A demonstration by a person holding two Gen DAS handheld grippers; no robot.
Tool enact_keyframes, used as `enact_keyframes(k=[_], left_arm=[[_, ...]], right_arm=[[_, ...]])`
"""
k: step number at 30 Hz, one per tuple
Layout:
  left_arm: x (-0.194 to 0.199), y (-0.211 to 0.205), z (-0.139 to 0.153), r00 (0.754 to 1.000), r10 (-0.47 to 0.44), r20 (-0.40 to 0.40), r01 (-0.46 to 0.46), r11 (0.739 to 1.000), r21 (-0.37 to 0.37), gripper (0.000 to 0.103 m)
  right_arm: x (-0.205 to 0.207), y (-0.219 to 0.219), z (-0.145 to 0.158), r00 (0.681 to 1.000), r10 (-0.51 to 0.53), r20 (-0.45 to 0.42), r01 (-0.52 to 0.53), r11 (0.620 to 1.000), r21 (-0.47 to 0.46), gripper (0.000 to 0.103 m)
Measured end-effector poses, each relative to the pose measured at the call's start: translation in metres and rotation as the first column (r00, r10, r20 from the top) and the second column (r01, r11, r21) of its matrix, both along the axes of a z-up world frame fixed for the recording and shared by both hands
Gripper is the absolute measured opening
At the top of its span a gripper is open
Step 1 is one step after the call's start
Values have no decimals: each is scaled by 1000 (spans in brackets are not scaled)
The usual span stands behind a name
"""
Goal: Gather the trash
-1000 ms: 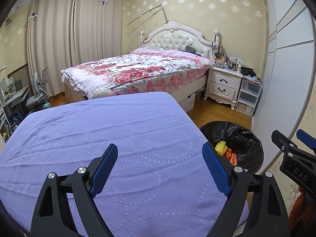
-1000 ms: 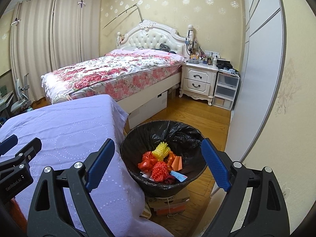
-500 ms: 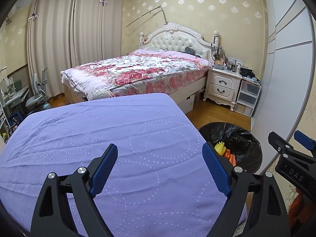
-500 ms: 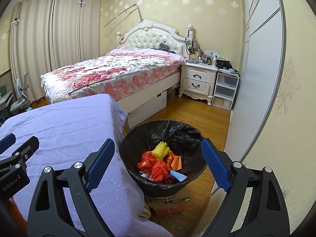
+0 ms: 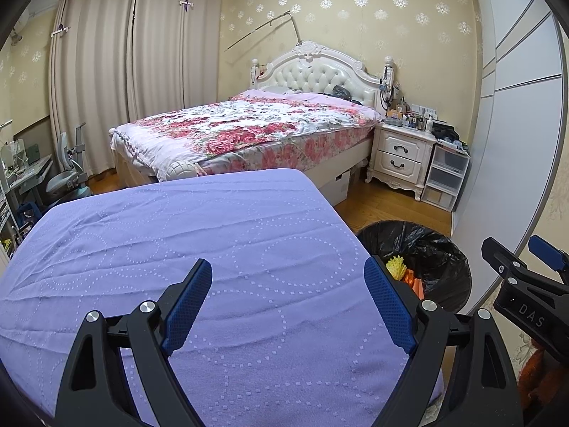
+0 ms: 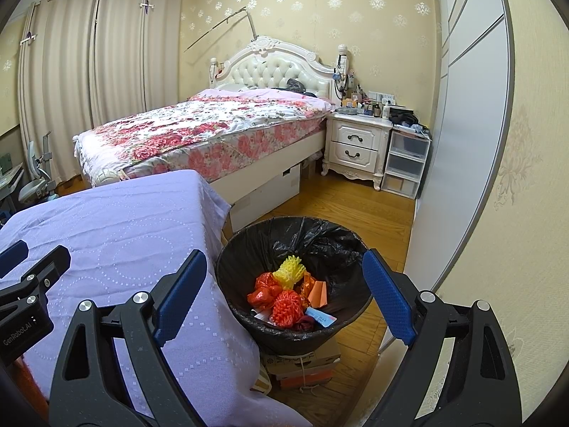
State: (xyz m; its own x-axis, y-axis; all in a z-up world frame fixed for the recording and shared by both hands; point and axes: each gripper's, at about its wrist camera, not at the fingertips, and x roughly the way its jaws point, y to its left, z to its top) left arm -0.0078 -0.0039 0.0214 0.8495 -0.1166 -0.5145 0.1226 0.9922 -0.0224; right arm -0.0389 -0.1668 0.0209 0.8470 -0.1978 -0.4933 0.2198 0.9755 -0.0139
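Observation:
A black-lined trash bin (image 6: 245,270) stands on the floor beside the purple-covered table (image 6: 117,235). It holds several pieces of trash: a yellow foam net (image 6: 291,271), a red foam net (image 6: 286,307), orange wrappers and paper. My right gripper (image 6: 284,299) is open and empty, above the bin's near side. My left gripper (image 5: 288,302) is open and empty over the purple tablecloth (image 5: 177,242). The bin (image 5: 434,249) shows at the right in the left wrist view, partly hidden by the table. No trash shows on the cloth.
A floral bed (image 6: 199,131) stands beyond the table. A white nightstand (image 6: 355,146) and plastic drawers (image 6: 405,163) are at the far right. A wardrobe door (image 6: 462,142) lines the right side. Boxes (image 6: 302,366) sit under the bin.
Both grippers have shifted only slightly; the views have barely moved. Both stay open and empty.

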Motion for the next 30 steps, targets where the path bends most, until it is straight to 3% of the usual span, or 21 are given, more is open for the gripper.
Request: enact_keyframes(k=[30], left_arm=[[0, -1, 4, 1000, -1, 8, 1, 1000, -4, 85]], right_arm=[[0, 1, -1, 1000, 0, 0, 0, 1000, -2, 87]])
